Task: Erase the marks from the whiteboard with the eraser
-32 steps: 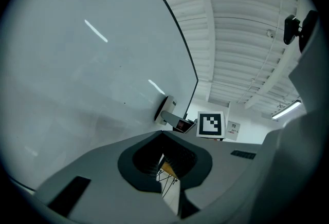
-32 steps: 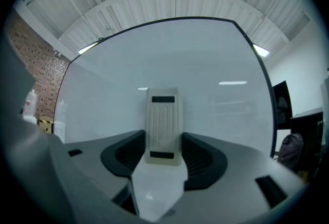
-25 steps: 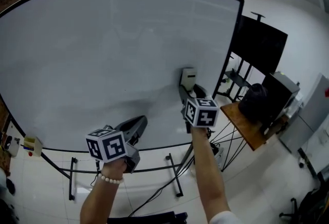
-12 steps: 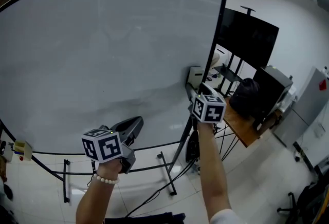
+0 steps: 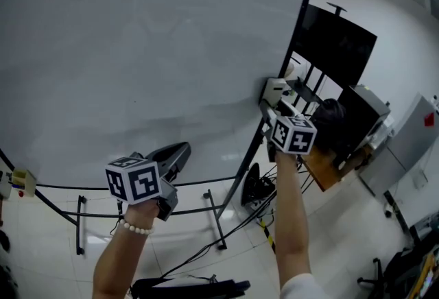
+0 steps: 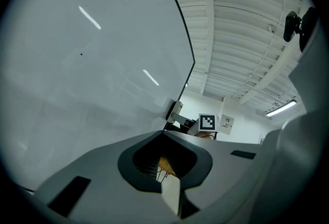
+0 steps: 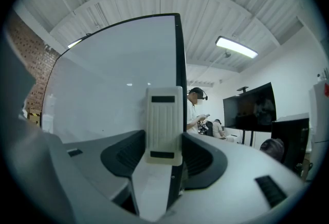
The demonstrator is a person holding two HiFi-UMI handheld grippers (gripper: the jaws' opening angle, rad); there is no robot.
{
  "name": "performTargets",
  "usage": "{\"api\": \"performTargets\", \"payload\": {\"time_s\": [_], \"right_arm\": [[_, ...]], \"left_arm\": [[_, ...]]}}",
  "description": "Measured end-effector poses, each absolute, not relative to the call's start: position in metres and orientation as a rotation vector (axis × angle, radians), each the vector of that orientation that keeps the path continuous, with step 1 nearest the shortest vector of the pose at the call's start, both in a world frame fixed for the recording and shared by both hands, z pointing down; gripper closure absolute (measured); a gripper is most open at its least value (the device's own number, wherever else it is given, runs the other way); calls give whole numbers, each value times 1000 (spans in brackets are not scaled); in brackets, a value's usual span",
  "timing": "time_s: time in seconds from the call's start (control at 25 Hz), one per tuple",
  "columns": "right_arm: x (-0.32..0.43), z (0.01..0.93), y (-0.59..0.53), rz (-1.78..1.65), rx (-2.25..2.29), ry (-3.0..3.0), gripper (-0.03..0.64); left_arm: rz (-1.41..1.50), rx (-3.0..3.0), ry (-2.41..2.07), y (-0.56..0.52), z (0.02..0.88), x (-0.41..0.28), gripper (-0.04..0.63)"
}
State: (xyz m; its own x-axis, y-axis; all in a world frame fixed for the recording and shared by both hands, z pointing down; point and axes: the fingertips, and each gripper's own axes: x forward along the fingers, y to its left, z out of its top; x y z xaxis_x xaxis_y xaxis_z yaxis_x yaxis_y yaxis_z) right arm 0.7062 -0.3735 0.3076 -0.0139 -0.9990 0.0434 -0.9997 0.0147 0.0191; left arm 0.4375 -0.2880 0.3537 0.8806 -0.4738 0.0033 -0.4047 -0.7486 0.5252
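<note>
Head view: both arms are coming up from the bottom edge of the frame. The right forearm is running almost straight up, right of centre, fully stretched out. The right gripper (image 5: 273, 105) is pointing up and slightly left at the right edge of the whiteboard (image 5: 137, 51). Its marker cube (image 5: 293, 134) is facing the camera.

Right gripper view: the jaws are clamping the eraser (image 7: 164, 125) between them. The eraser is standing upright, with its ribbed back to the camera. It is sitting right at the board's black right-hand frame, overlapping it. I can't tell whether the pad is pressing on the surface.

The left forearm is rising from the lower left, with a bead bracelet (image 5: 137, 228) on the wrist. The left gripper (image 5: 177, 157) is tilting up and right, near the board's lower edge.

Left gripper view: the jaws are meeting at the tips with nothing between them. The board is filling the left half of the frame and looking clean, apart from one small dark dot (image 6: 81, 54).

A black screen (image 5: 336, 44) and a wooden table (image 5: 328, 166) are standing right of the board.
</note>
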Motion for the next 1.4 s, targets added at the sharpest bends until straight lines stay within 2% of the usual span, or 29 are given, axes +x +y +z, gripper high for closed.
{"api": "performTargets", "payload": {"time_s": [0.48, 0.72, 1.04, 1.4], "right_arm": [[701, 388, -373, 80, 2192, -2183, 367], [687, 397, -373, 75, 2188, -2205, 367], [611, 384, -376, 37, 2140, -2236, 367], [514, 381, -379, 62, 2131, -2246, 367]], "left_arm": [[-129, 2465, -678, -287, 381, 413, 600], [-119, 2437, -717, -288, 391, 394, 599], [-142, 2418, -764, -284, 392, 342, 600], [-173, 2402, -800, -274, 384, 247, 599]]}}
